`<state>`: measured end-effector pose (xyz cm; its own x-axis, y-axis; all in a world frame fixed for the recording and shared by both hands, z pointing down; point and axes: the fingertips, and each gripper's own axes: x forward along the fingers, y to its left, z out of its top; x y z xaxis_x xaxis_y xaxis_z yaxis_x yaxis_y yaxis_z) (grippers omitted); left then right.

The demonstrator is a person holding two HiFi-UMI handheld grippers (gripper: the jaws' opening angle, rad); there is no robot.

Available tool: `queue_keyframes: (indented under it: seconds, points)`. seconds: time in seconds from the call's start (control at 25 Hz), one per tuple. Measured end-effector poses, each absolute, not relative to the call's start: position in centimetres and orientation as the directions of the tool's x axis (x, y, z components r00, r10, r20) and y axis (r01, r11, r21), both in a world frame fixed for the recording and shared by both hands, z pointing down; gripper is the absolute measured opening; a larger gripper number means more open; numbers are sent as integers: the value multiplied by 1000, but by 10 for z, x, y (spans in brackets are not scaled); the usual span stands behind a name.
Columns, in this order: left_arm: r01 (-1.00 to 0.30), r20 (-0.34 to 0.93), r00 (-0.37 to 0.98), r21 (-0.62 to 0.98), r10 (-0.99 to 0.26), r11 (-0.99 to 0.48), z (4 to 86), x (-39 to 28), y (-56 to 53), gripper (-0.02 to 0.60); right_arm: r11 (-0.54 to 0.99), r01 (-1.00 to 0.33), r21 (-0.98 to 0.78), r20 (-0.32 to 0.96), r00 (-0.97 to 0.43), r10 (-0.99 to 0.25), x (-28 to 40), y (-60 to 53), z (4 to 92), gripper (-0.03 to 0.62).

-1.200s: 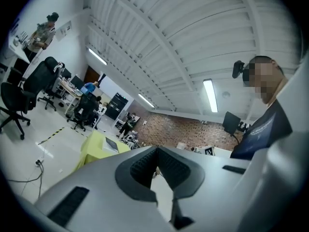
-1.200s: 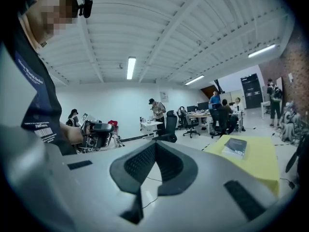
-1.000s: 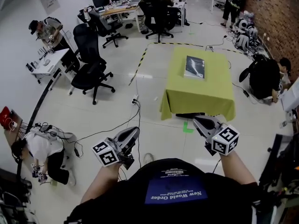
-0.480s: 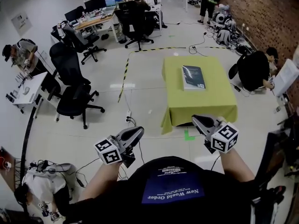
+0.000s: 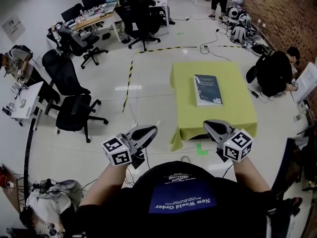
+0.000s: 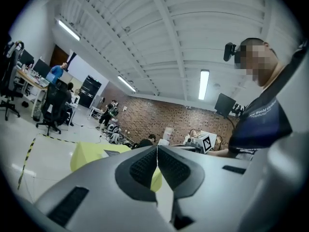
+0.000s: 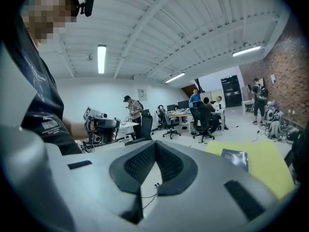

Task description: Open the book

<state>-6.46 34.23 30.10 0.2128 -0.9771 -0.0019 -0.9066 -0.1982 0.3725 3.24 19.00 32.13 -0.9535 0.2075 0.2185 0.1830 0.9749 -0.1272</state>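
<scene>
A closed dark book [image 5: 207, 89] lies flat on a small table under a yellow-green cloth [image 5: 233, 112], ahead of me in the head view. My left gripper [image 5: 151, 130] is held over the floor short of the table's near left corner, jaws shut and empty. My right gripper [image 5: 210, 125] hovers at the table's near edge, also shut with nothing in it. The book [image 7: 235, 158] shows at the right of the right gripper view, on the cloth [image 7: 270, 170]. In the left gripper view the jaws [image 6: 157, 149] meet tip to tip, with the cloth [image 6: 94, 153] behind them.
Black office chairs [image 5: 72, 114] stand on the white floor to the left. A yellow-black tape line [image 5: 130, 73] runs along the floor beside the table. A person in black [image 5: 273, 73] sits on the floor at the table's right, near a brick wall. Cables [image 5: 148, 157] trail on the floor.
The table and book have come closer and lower in the head view as I walk toward them. Both grippers stay shut and held out in front.
</scene>
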Motion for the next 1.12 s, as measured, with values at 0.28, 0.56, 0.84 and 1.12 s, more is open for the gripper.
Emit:
queue_keyframes:
  seconds: [0.28, 0.56, 0.84, 1.12]
  points:
    - [-943, 132, 216, 285, -967, -172, 314, -123, 233, 8, 960, 243, -136, 201, -942, 267, -49, 90, 334, -15]
    - [-943, 327, 331, 150, -885, -298, 349, -147, 137, 8, 976, 153, -156, 225, -956, 186, -71, 23, 352, -15]
    - [-848, 434, 482, 11, -761, -530, 391, -177, 42, 8, 986, -32, -163, 304, -952, 20, -80, -17, 395, -15]
    - [-443, 649, 581, -256, -492, -859, 468, -216, -22, 14, 959, -255, -127, 440, -880, -176, -137, -43, 443, -15]
